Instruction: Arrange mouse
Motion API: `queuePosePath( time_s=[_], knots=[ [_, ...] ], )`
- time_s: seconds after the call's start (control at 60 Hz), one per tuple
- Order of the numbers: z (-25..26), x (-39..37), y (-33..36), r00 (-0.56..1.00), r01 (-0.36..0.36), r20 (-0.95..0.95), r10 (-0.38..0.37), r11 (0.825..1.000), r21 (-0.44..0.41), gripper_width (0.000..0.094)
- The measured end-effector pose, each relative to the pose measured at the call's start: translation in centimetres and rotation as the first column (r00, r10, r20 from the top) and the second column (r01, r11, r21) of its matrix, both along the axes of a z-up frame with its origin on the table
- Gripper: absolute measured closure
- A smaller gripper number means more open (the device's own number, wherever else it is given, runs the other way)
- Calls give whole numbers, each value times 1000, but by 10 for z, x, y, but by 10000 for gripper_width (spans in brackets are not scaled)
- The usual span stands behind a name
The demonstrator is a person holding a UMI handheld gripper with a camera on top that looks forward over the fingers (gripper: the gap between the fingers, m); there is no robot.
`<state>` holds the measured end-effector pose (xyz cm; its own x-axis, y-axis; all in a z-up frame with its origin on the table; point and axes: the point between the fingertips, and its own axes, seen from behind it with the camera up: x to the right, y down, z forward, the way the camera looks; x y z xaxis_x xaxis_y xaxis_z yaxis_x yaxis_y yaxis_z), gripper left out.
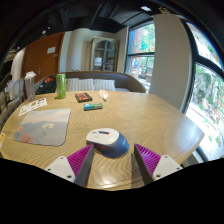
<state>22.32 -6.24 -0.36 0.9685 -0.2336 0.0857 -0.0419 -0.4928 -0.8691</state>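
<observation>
A white and dark blue mouse (105,138) lies on the round wooden table (150,115). My gripper (113,152) is open. The mouse sits just ahead of the fingertips, its near end reaching in between them. The left magenta pad (80,159) is close to the mouse's near left side. The right pad (148,158) stands apart from it with a gap. A colourful mouse mat (42,126) lies on the table to the left of the mouse, with nothing on it.
A green can (60,85) stands at the far left of the table. A dark box (83,97), a small blue item (92,106) and papers (32,105) lie beyond the mat. A sofa (100,83) and windows stand behind the table.
</observation>
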Motion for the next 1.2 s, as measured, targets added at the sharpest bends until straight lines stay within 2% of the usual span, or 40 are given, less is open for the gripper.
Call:
queuePosePath(
  time_s=[0.1, 0.283, 0.317, 0.35, 0.433, 0.517, 0.6, 0.667, 0.75, 0.817, 0.9, 0.967, 1.033, 1.1, 1.2],
  knots=[
    [1, 7, 22, 999, -41, 18, 41, 999, -4, 116],
    [-3, 24, 59, 999, -51, 4, 51, 998, -36, 125],
    [-3, 24, 61, 998, -67, -12, 66, 997, -41, 196],
    [-5, 22, 64, 996, -85, -36, 83, 995, -43, 349],
    [-5, 26, 64, 999, -40, -19, 39, 999, -30, 379],
    [-3, 28, 58, 999, 35, -1, -35, 999, 5, 431],
    [5, 21, 49, 997, 66, -31, -66, 998, -5, 466],
    [46, 17, 46, 995, 97, -21, -95, 992, 83, 498],
    [122, 0, 38, 988, 153, -15, -154, 963, 222, 509],
    [179, -40, 42, 993, 119, -36, -113, 943, 310, 511],
    [231, -105, 56, 999, 49, -23, -43, 924, 379, 512],
    [237, -153, 82, 999, -40, 8, 40, 922, 385, 515],
    [222, -204, 98, 994, -106, 8, 111, 926, 361, 516],
    [180, -241, 114, 986, -143, -33, 161, 941, 306, 516],
    [89, -273, 131, 973, -198, -89, 213, 968, 155, 515]
  ],
)
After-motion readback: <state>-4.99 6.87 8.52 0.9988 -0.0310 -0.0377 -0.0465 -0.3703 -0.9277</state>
